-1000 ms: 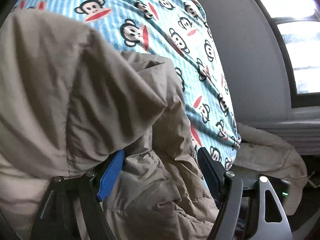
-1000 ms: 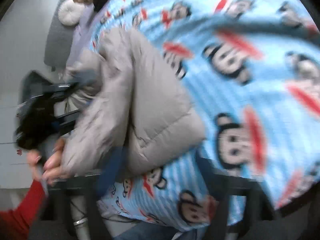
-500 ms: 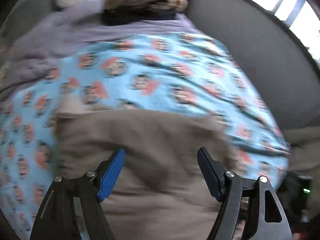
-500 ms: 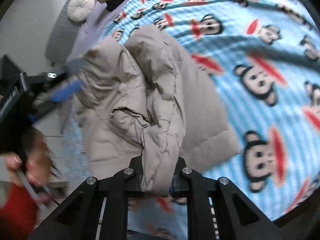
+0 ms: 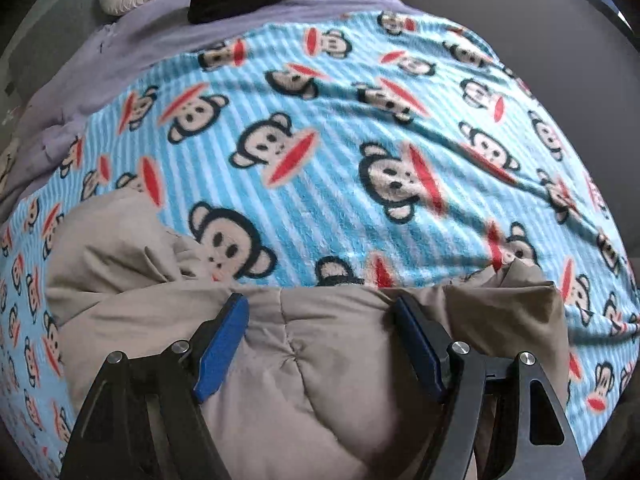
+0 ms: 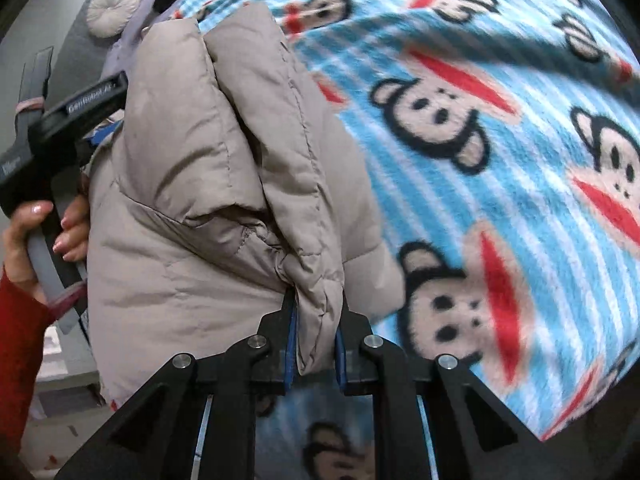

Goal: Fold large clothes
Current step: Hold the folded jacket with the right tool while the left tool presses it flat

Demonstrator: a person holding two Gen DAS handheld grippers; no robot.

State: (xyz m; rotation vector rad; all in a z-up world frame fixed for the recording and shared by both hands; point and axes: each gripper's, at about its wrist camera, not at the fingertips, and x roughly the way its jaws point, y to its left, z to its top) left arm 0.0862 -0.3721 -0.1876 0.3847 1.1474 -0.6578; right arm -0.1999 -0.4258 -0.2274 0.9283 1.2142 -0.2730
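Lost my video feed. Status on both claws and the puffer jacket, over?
Right claw shut on beige puffer jacket. Left claw open, fingers straddling the jacket, no grip. Jacket bunched on monkey-print blanket. Nothing in the way.

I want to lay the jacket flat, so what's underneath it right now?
The jacket lies on the monkey blanket, which shows all around it. What the jacket covers can't be seen. The right hand-held gripper pinches one edge.

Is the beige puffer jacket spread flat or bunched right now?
Bunched. The puffer jacket is heaped in thick folds on the monkey blanket; the right gripper pinches one fold, lifting it.
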